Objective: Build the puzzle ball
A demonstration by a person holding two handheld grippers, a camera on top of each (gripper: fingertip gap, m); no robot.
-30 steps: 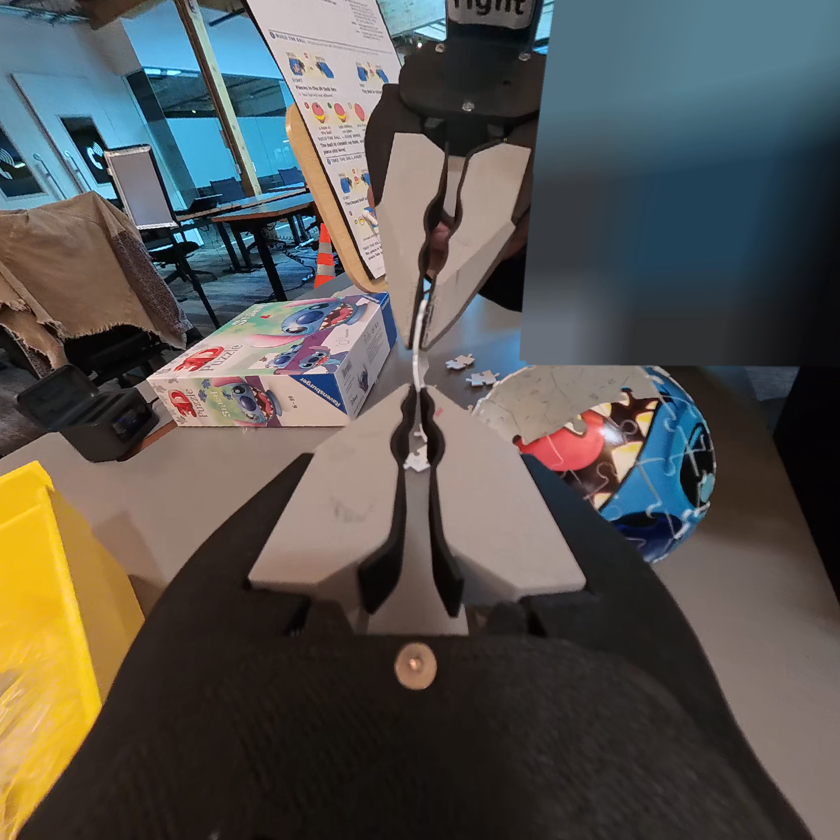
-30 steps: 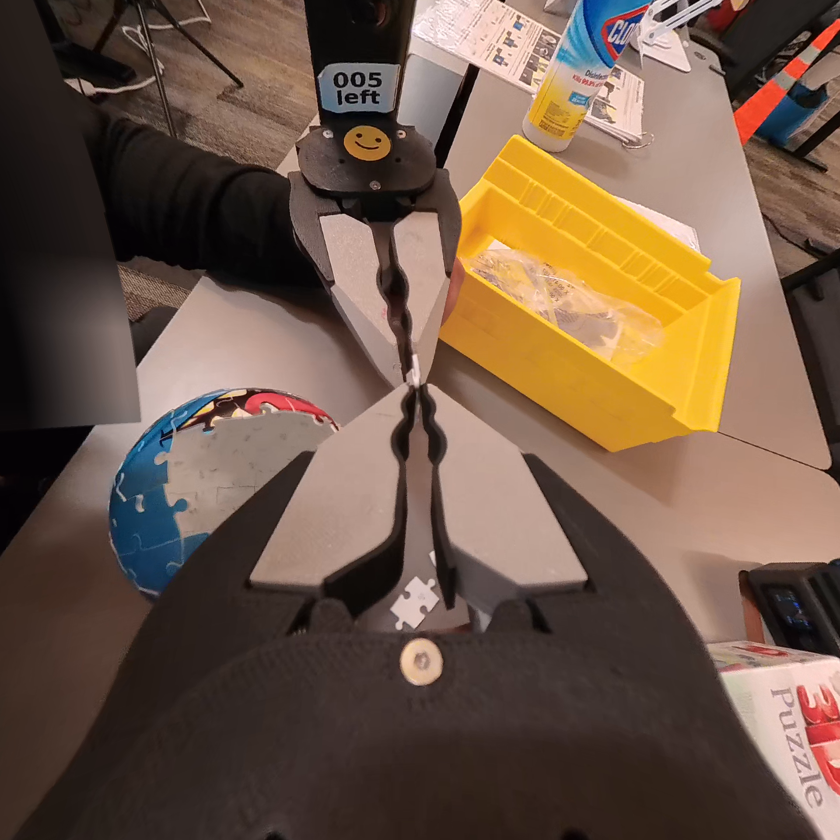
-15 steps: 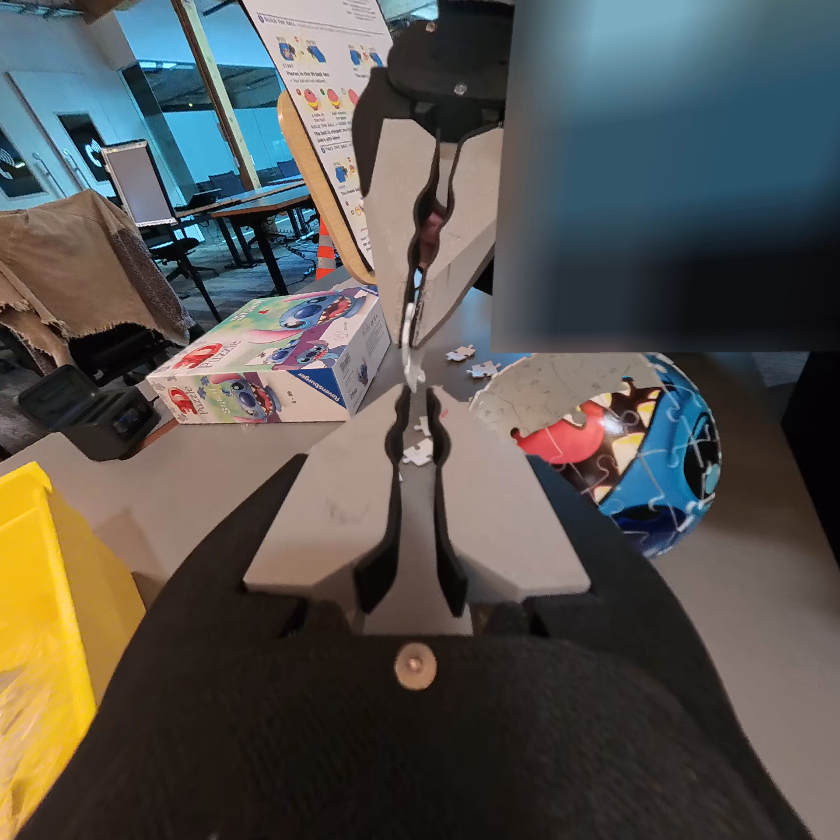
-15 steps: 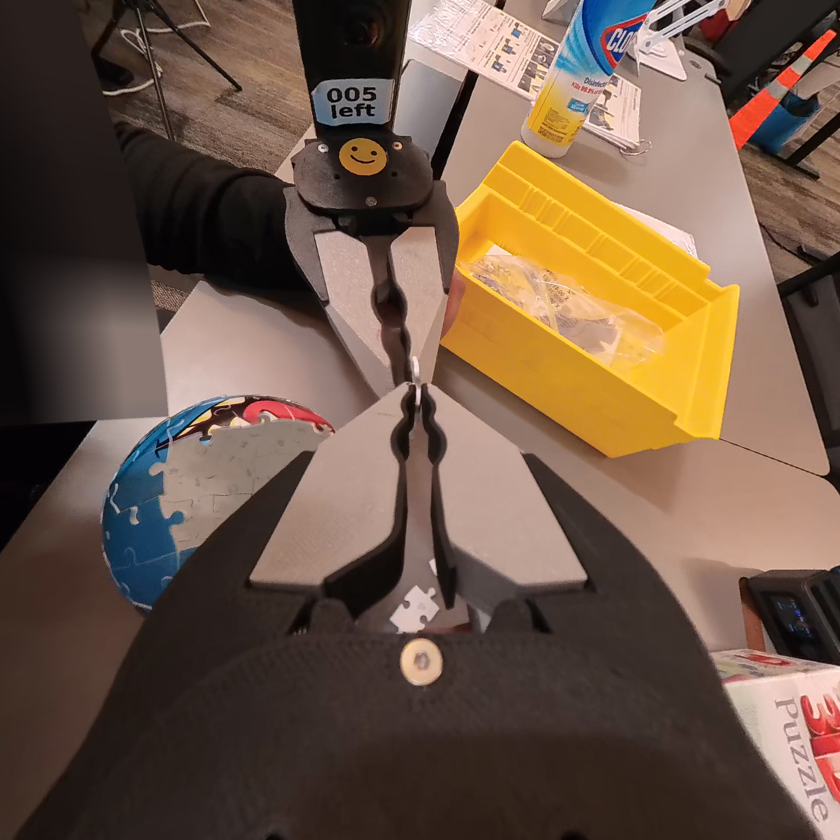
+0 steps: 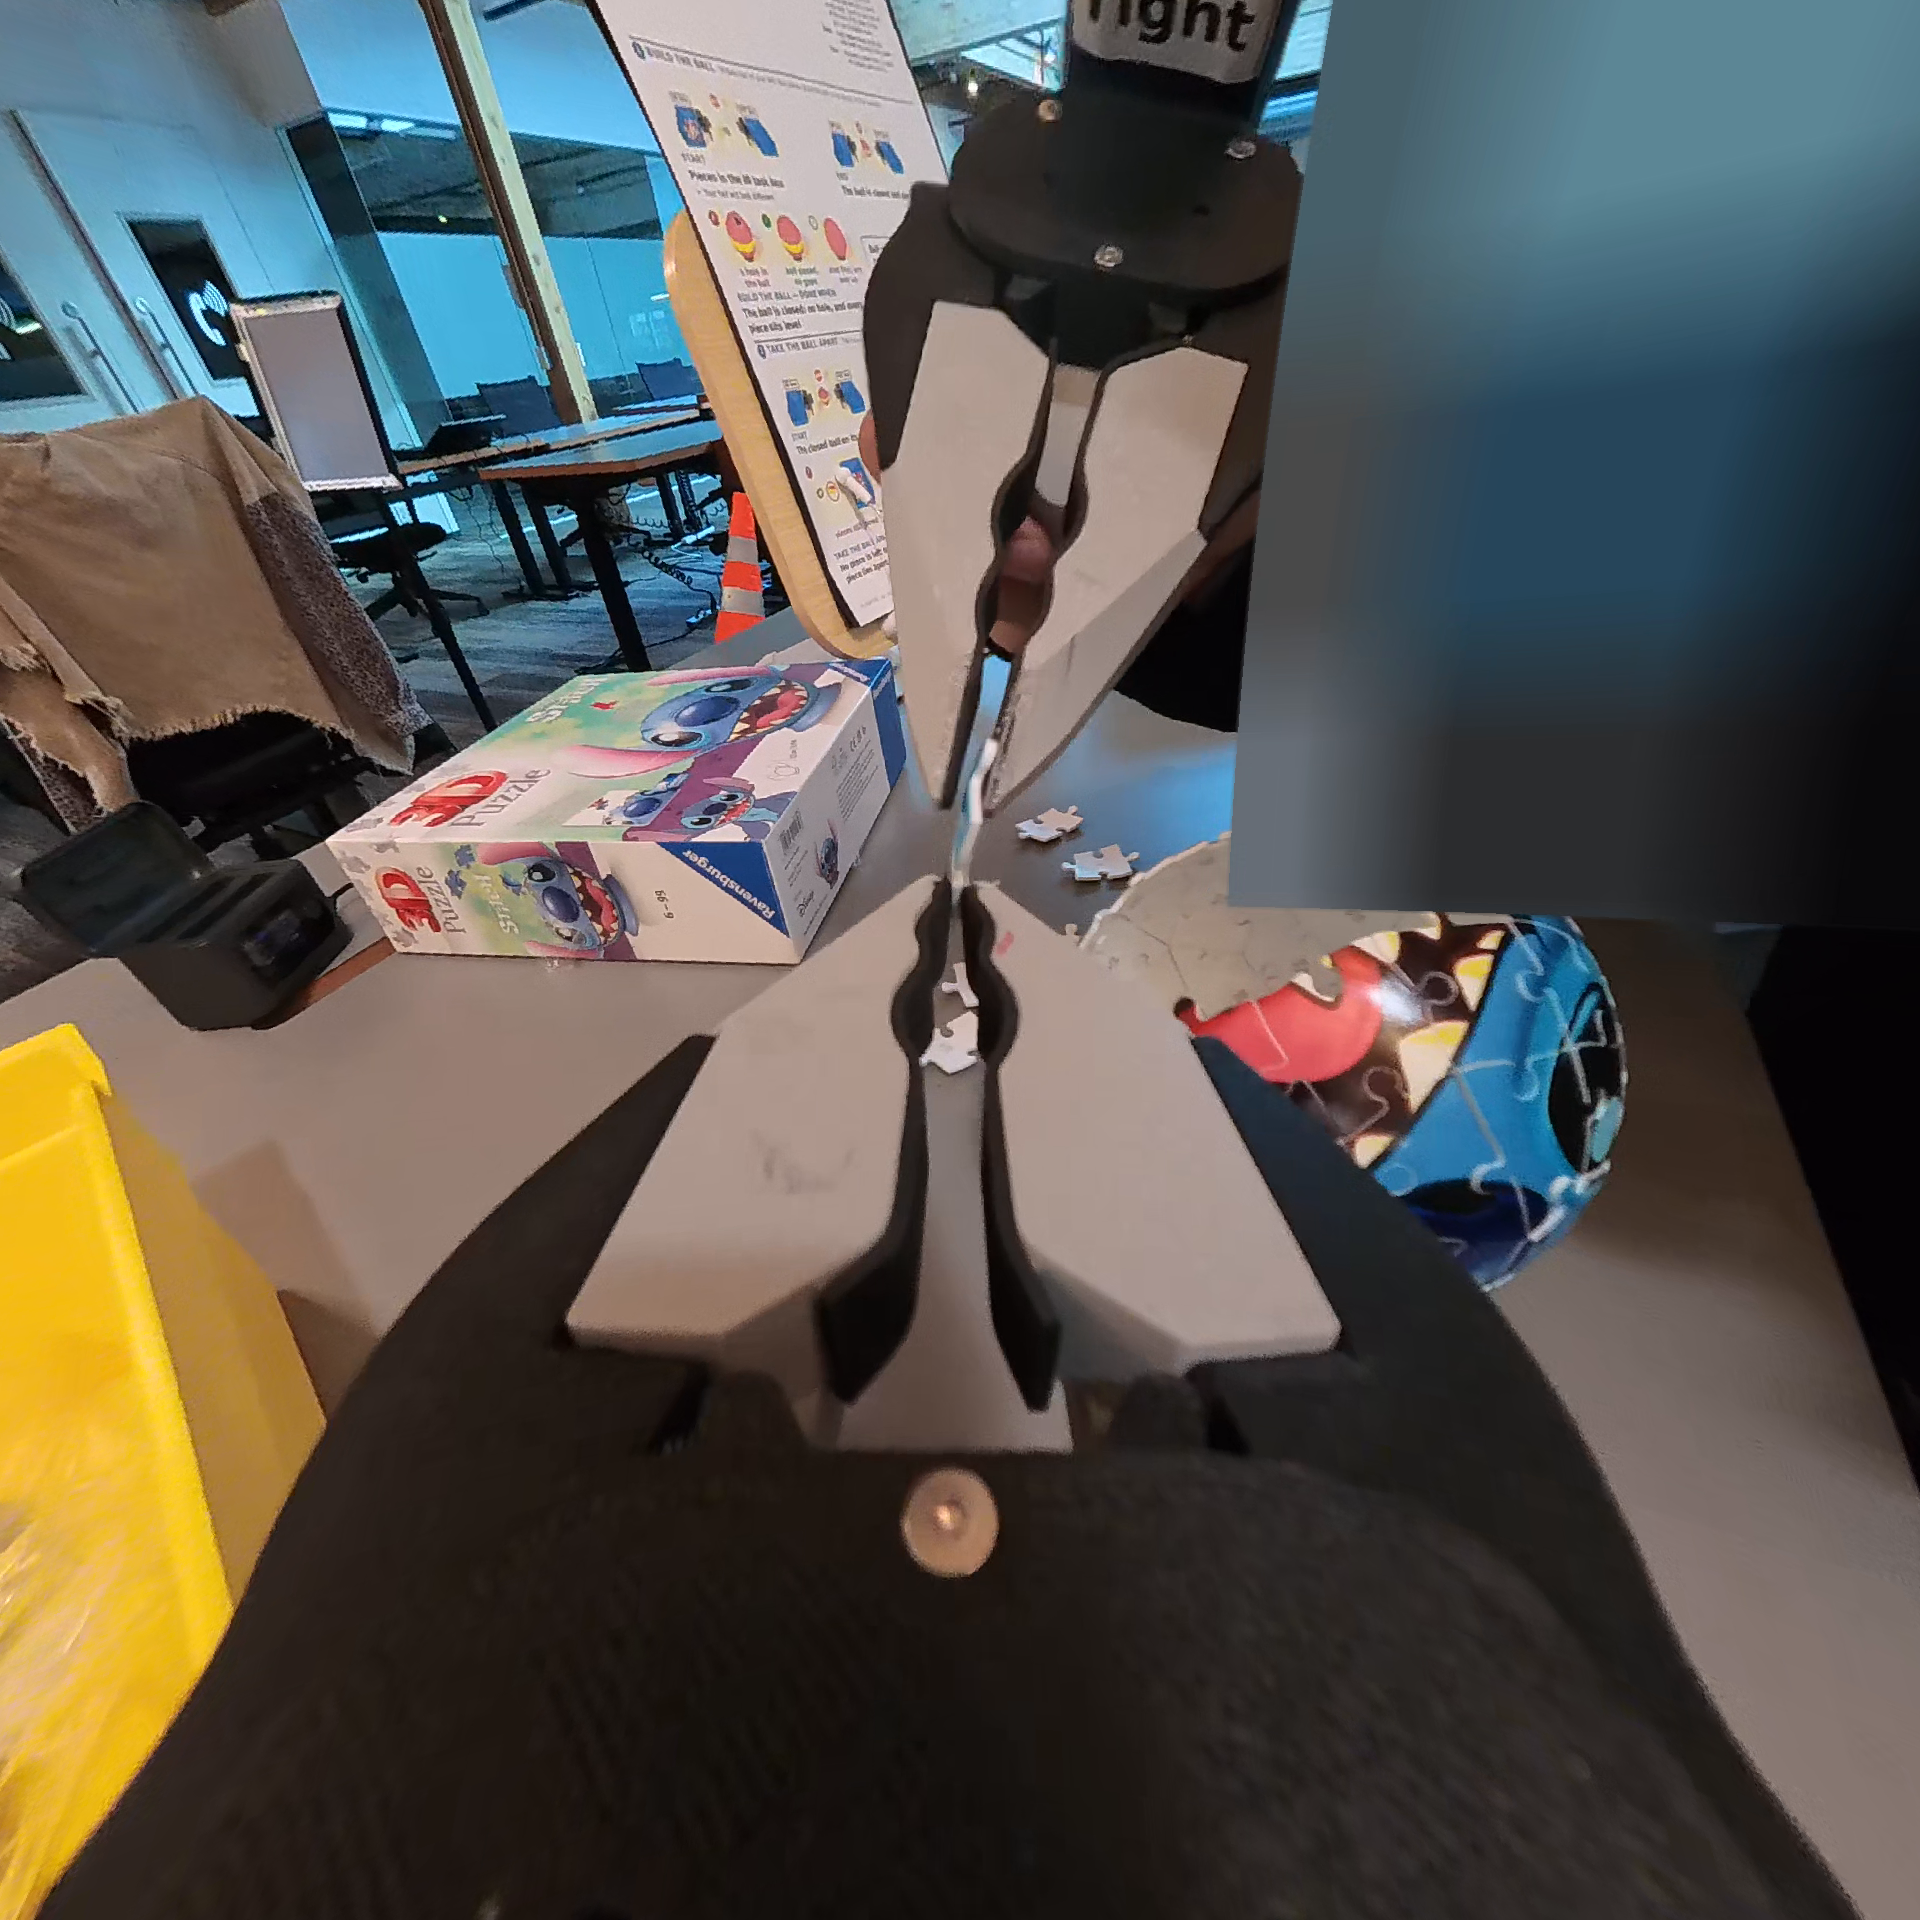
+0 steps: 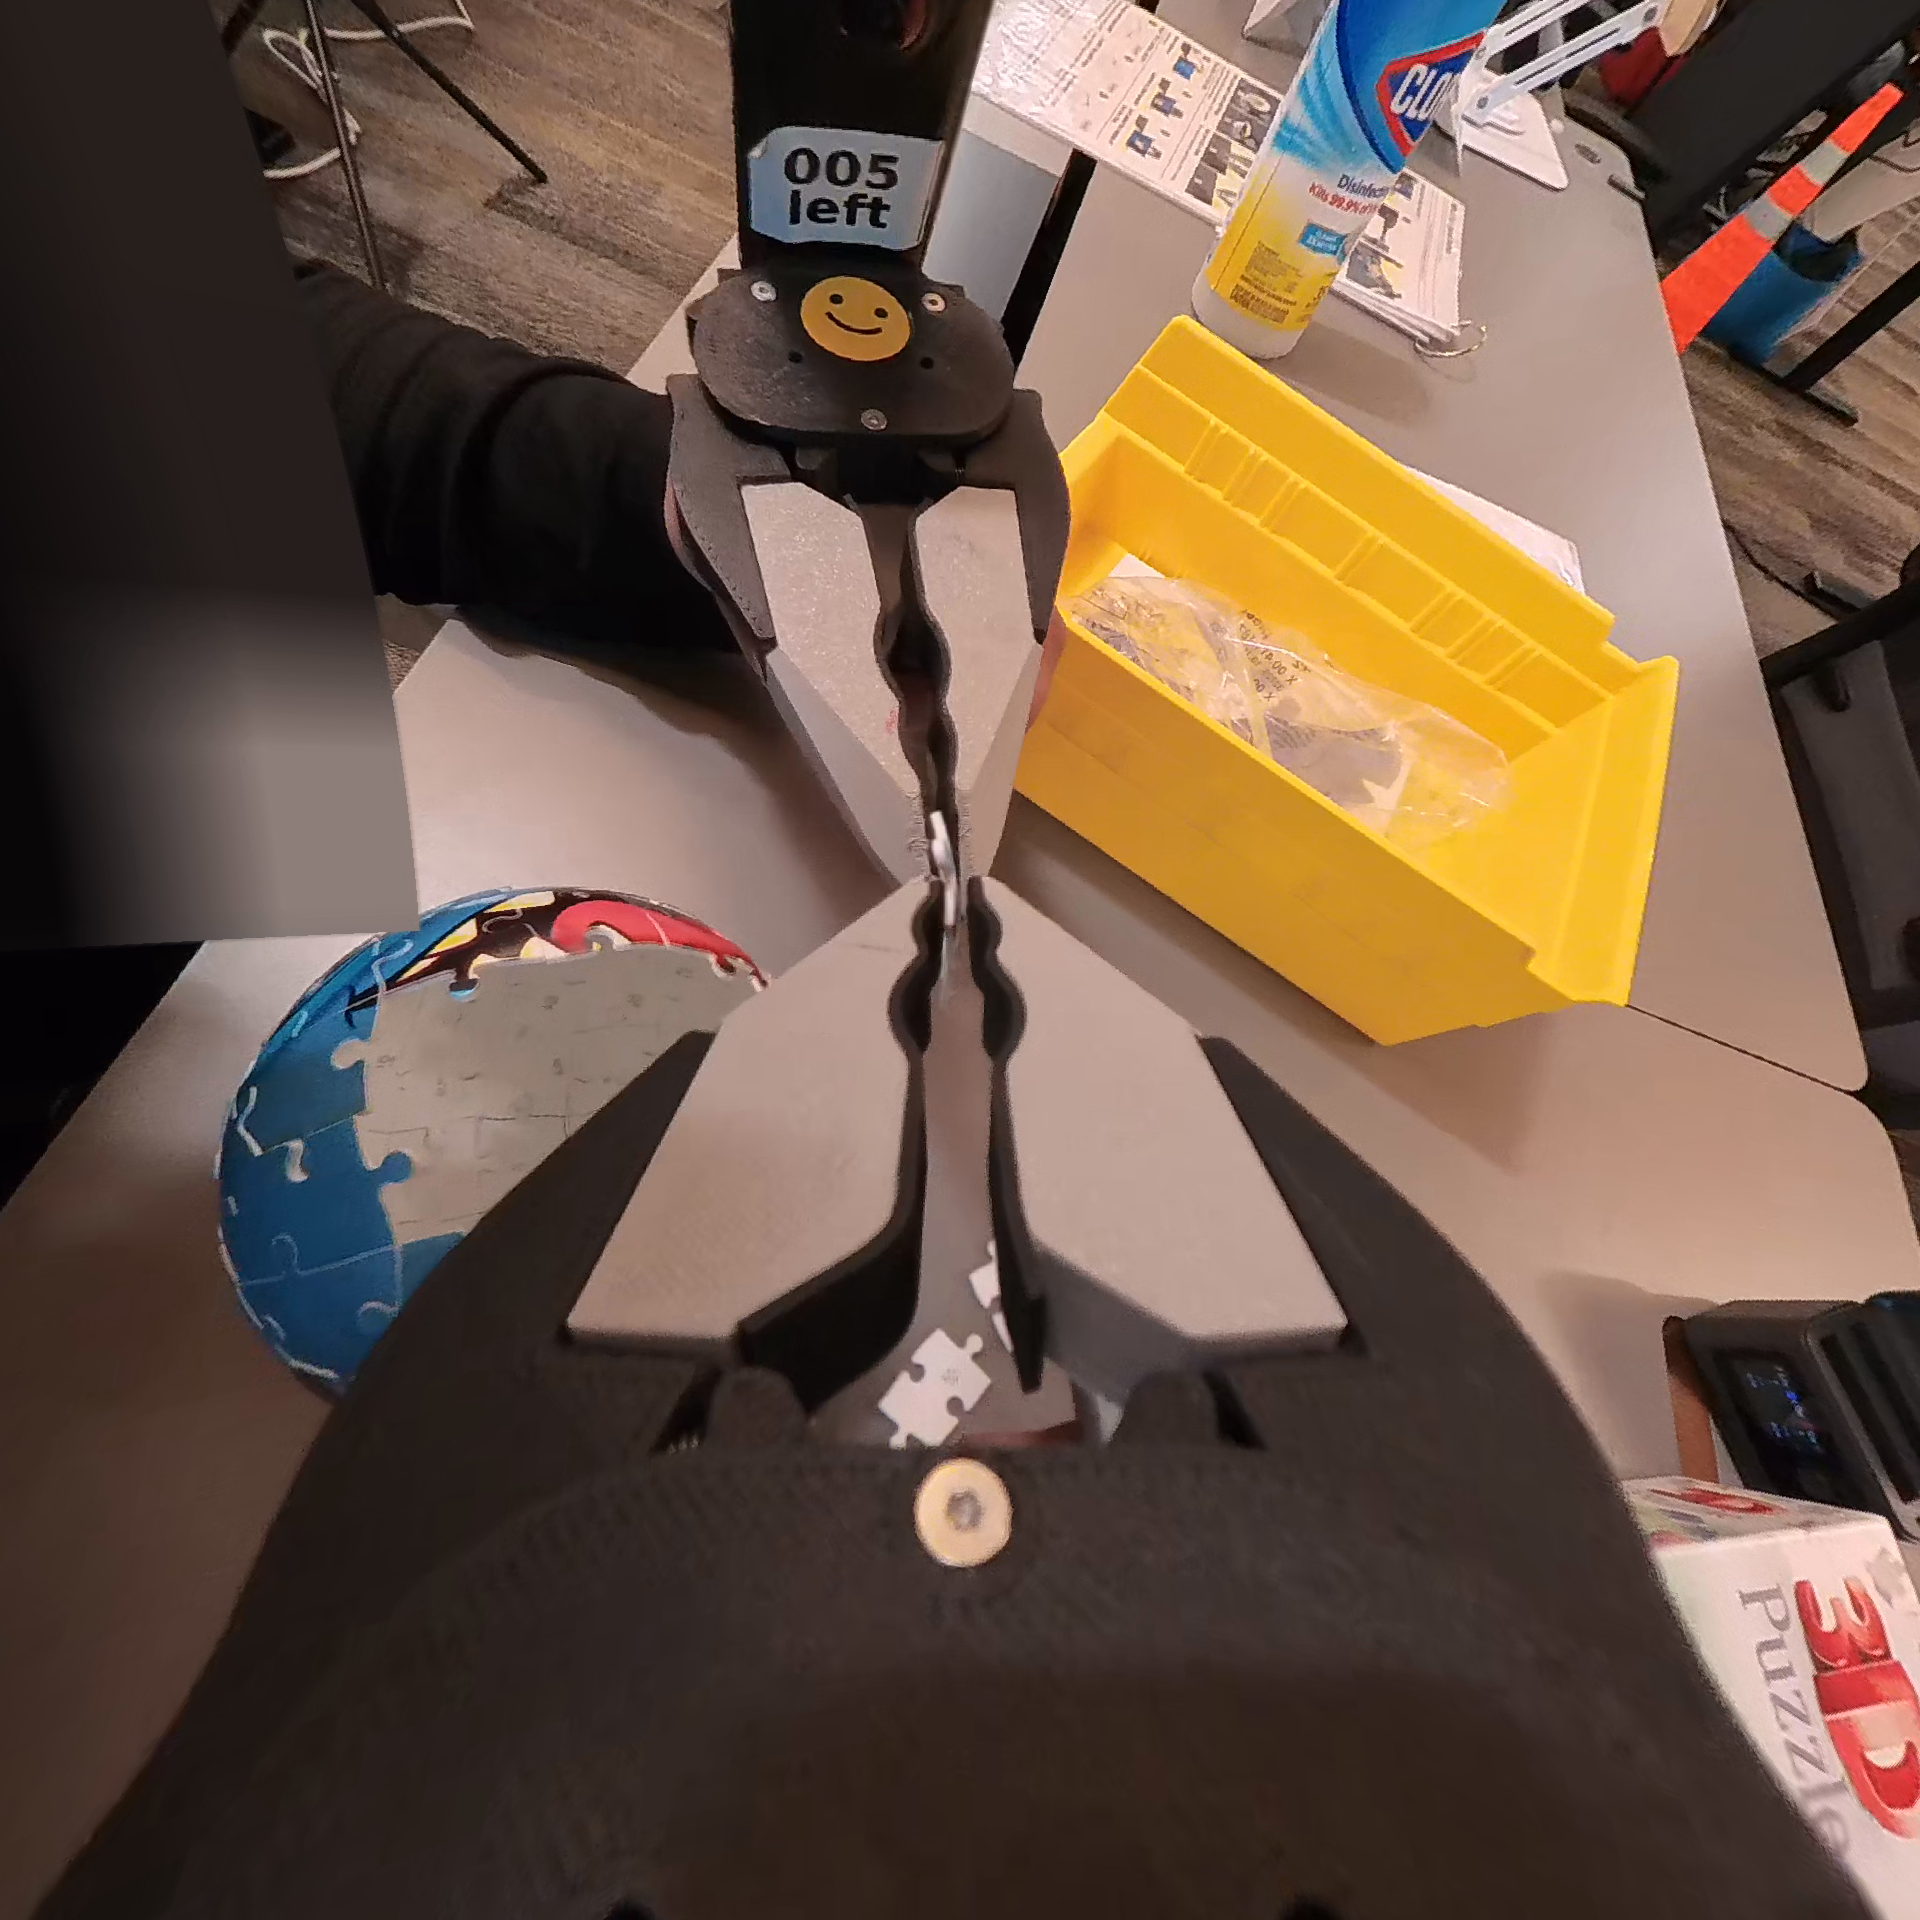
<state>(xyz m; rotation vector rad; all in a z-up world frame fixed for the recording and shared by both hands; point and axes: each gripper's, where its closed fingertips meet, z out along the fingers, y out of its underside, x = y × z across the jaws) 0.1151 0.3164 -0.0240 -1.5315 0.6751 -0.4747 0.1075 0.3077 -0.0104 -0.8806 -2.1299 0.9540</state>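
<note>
- Left gripper (image 5: 957, 883) and right gripper (image 5: 966, 795): jaws of both clenched on one puzzle piece (image 5: 974, 821), tip to tip.
- Piece: thin, light, probably bendable; best pinched at its edge.
- Puzzle ball (image 6: 416, 1101): hollow, likely fragile shell.

The left claw (image 5: 958, 894) and right claw (image 5: 971, 795) meet tip to tip on a puzzle piece (image 5: 975, 821) above the table (image 5: 499, 1081).
</note>
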